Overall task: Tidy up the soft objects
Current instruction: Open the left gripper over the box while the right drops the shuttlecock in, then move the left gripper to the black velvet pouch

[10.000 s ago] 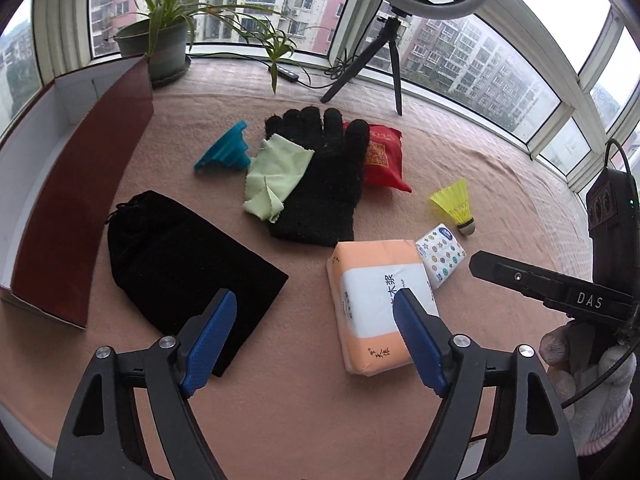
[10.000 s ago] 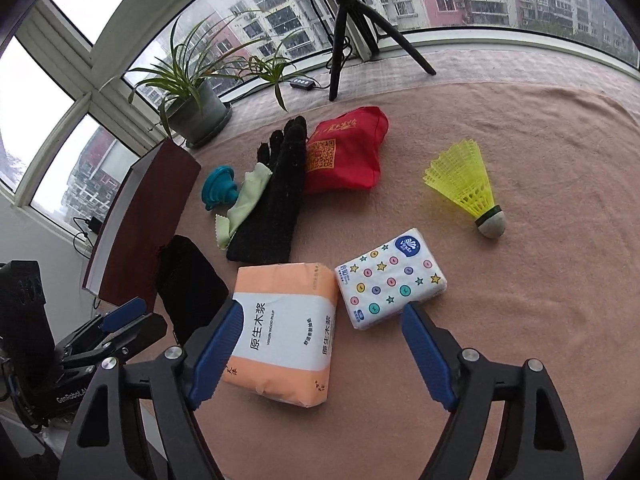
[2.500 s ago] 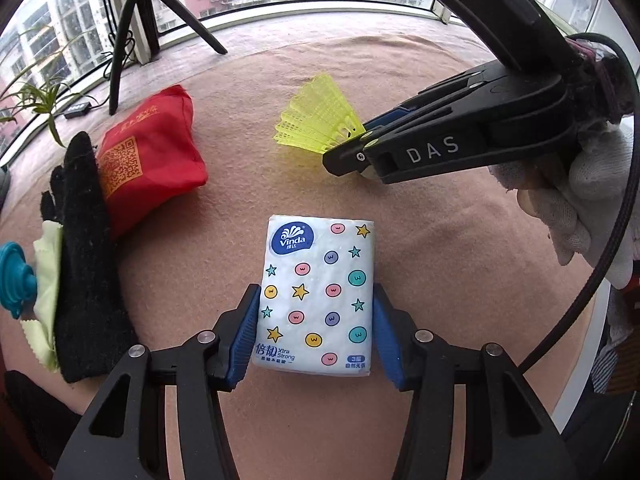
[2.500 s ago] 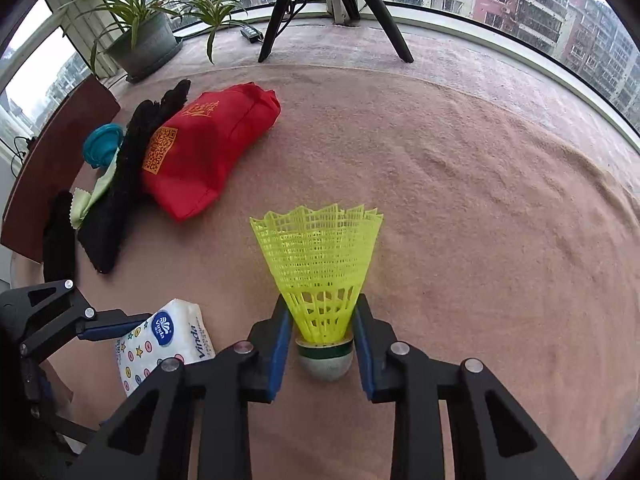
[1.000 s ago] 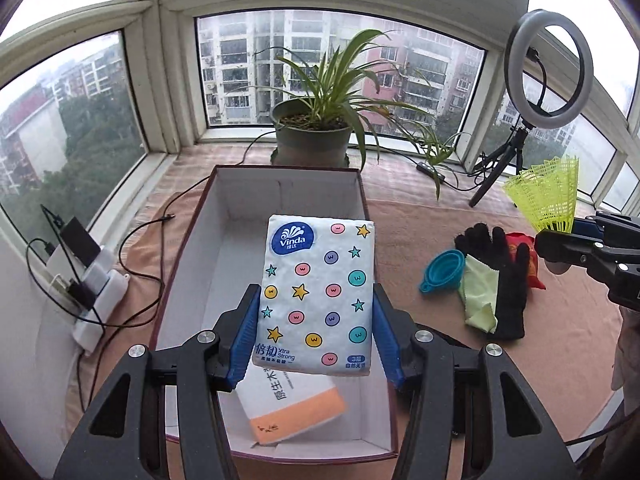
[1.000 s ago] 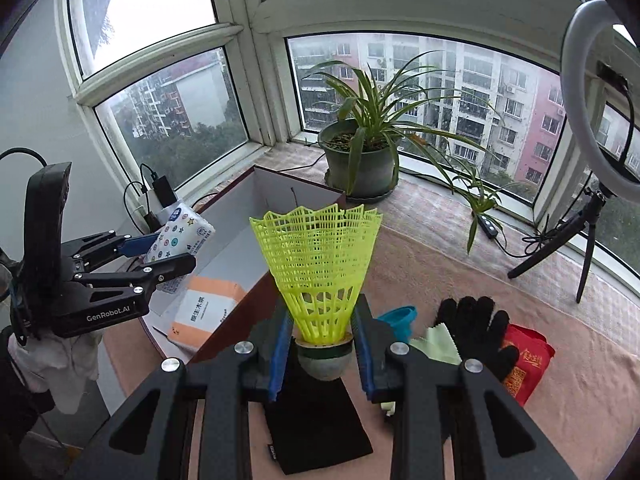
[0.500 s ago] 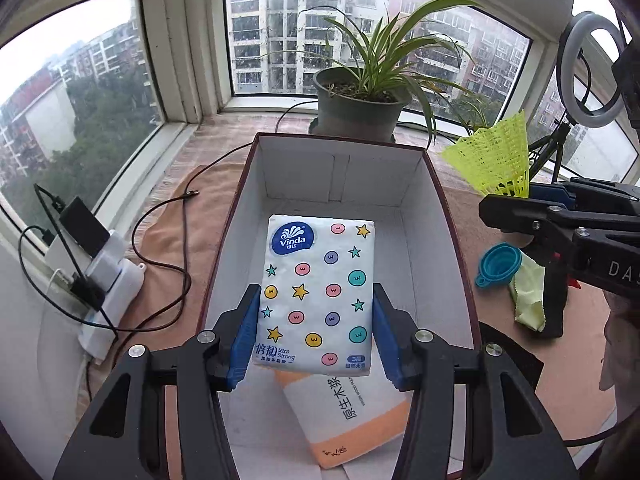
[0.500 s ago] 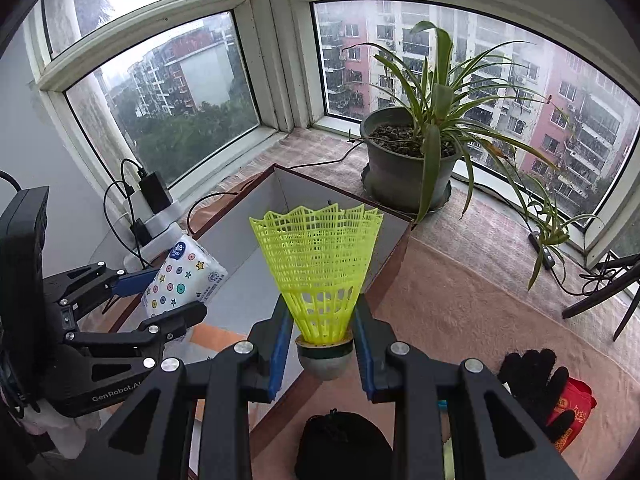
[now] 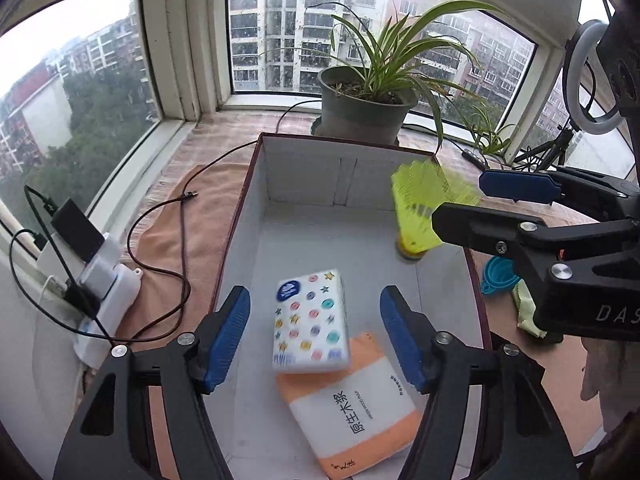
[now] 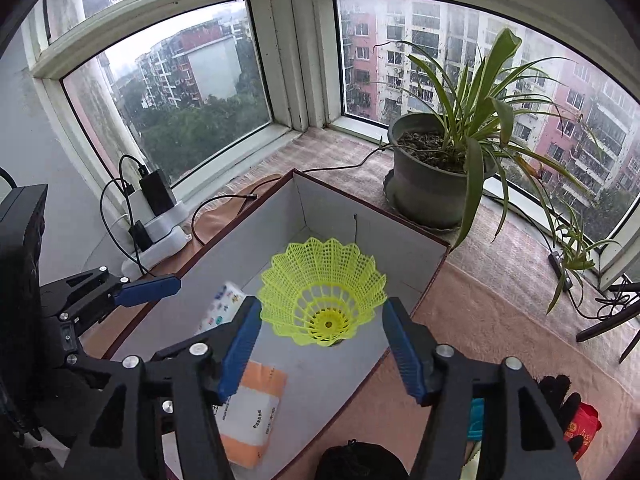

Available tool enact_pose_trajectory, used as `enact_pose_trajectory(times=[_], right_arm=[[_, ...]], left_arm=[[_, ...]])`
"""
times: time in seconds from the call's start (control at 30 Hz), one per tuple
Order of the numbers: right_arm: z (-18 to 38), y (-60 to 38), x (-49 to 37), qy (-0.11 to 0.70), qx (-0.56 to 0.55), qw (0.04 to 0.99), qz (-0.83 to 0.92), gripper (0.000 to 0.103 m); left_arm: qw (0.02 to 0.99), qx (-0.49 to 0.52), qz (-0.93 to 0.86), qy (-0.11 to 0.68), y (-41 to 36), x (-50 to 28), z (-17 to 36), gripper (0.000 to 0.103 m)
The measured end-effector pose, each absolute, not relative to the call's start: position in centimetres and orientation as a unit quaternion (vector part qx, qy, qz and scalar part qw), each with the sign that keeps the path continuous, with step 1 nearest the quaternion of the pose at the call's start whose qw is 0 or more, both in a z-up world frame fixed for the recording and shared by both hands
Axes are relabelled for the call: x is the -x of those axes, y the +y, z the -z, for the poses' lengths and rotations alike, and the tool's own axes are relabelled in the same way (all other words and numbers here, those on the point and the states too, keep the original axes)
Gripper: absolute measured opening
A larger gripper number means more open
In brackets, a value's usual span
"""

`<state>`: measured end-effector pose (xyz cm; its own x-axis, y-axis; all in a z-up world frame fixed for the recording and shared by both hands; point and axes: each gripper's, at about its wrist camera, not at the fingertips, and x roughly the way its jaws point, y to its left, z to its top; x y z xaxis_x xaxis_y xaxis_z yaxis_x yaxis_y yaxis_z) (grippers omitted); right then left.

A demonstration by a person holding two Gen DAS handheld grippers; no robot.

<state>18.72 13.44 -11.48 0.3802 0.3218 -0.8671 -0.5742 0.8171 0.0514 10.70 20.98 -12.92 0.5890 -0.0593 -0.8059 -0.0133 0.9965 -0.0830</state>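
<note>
My left gripper (image 9: 314,338) hangs over the white-lined box (image 9: 344,142), its jaws opening. The star-printed tissue pack (image 9: 310,320) is below them, blurred and clear of both pads, partly on the orange tissue pack (image 9: 352,412). My right gripper (image 10: 322,346) is over the same box (image 10: 368,204), its jaws also opening. The yellow shuttlecock (image 10: 324,300) is loose beneath them, skirt up and touching neither pad. In the left wrist view the shuttlecock (image 9: 420,212) is blurred, by the box's right wall.
A potted plant (image 9: 364,108) stands behind the box. A power strip with chargers (image 9: 100,276) and loose cables lie to its left. A teal funnel (image 9: 500,276), green cloth (image 9: 526,312), red pouch (image 10: 580,426) and black pouch (image 10: 360,460) lie on the mat to the right.
Both grippers have let go. The star-printed pack left the left pads and dropped into the box. The shuttlecock left the right pads, and the right gripper came in over the box.
</note>
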Motion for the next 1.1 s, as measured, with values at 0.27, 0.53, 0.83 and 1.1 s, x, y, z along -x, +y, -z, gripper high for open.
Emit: enact_pose_trajectory(times=[0.27, 0.53, 0.83, 1.1], right_arm=[[10.3, 12.9, -18.3, 0.473, 0.126, 0.826, -0.278, 0.064], [9.7, 10.4, -17.5, 0.471, 0.11, 0.833, -0.268, 0.064], [7.9, 4.2, -15.6, 0.471, 0.078, 0.839, -0.261, 0.064], [7.0, -2.7, -13.7, 0.487, 0.055, 0.831, -0.264, 0.064]], left_arm=[[0.892, 0.049, 0.008, 0.449, 21.4, -10.4, 12.7, 0.069], [0.899, 0.056, 0.012, 0.435, 20.9, -9.0, 11.6, 0.069], [0.908, 0.064, 0.03, 0.413, 18.3, -6.4, 9.5, 0.069], [0.91, 0.093, 0.042, 0.402, 15.3, -3.2, 8.6, 0.069]])
